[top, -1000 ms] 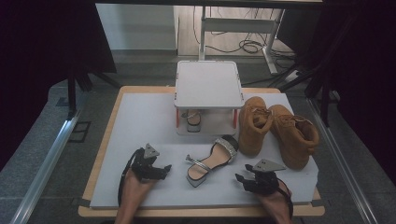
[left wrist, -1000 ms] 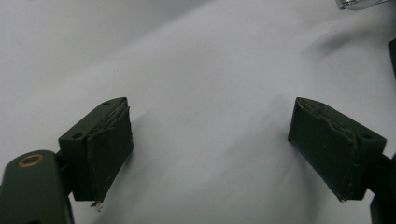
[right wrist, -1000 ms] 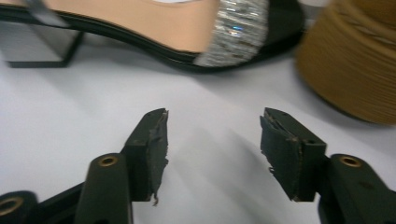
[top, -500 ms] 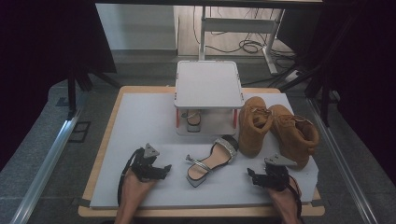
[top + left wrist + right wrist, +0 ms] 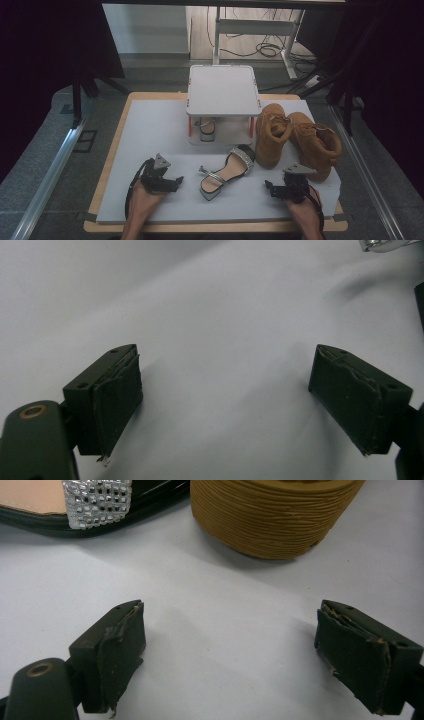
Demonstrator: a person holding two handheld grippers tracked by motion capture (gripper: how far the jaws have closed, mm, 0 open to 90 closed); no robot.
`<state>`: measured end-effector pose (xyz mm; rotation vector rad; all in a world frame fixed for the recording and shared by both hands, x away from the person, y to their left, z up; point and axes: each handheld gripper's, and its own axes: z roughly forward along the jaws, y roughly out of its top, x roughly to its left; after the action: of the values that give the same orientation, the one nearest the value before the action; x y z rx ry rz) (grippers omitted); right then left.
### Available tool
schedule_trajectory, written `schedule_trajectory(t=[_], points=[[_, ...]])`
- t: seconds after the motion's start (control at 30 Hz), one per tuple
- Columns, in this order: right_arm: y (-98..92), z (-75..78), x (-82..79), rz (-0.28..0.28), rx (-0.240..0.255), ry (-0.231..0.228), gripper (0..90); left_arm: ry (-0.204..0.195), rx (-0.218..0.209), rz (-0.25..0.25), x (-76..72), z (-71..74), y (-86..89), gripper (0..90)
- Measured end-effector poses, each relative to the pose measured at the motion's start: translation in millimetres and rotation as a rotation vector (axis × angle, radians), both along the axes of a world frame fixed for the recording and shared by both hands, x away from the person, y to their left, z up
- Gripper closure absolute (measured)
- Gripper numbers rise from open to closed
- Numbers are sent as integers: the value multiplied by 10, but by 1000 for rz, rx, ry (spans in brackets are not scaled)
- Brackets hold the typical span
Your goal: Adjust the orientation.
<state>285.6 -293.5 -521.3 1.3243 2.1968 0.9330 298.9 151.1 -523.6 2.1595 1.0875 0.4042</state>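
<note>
progress: one sandal [image 5: 206, 127] already sat on the lower level of the rack [image 5: 223, 91]; its mate and both boots were not yet stowed; nothing was held, so most of the work looked undone.
left gripper [image 5: 172, 183]: jaws stood wide and empty over bare mat, near left of the loose sandal [image 5: 226, 172]; black pads [image 5: 117, 395] worn, frayed at the edges.
mat [image 5: 150, 130]: pale grey, smooth, flat, laid on a wooden board [image 5: 112, 155].
rack: small white two-level stand, flat square top, red legs, far centre.
loose sandal: mid-mat, between the two grippers, heel toward the near side; tan insole, black glossy edge, silver studded strap [image 5: 97, 500], thin heel.
boots [image 5: 295, 140]: tan suede pair, right of the rack, ribbed sole [image 5: 272, 515], soft and bulky.
right gripper [image 5: 272, 190]: jaws had just been opening, stood wide with nothing between them, near right, just short of the sandal toe and the left boot.
</note>
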Motion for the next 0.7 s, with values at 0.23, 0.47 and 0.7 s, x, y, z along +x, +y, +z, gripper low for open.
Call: schedule_trajectory(t=[0.23, 0.47, 0.7], points=[[0, -4, -3, 0, 3, -3, 125, -1, -29, -15, -78, 74, 11, 151], [-2, -8, -5, 1, 7, -6, 125, -14, -56, -71, -236, 156, -29, 147], [-1, -8, -5, 1, 6, -6, 125, -8, -86, -122, -367, 211, -74, 130]])
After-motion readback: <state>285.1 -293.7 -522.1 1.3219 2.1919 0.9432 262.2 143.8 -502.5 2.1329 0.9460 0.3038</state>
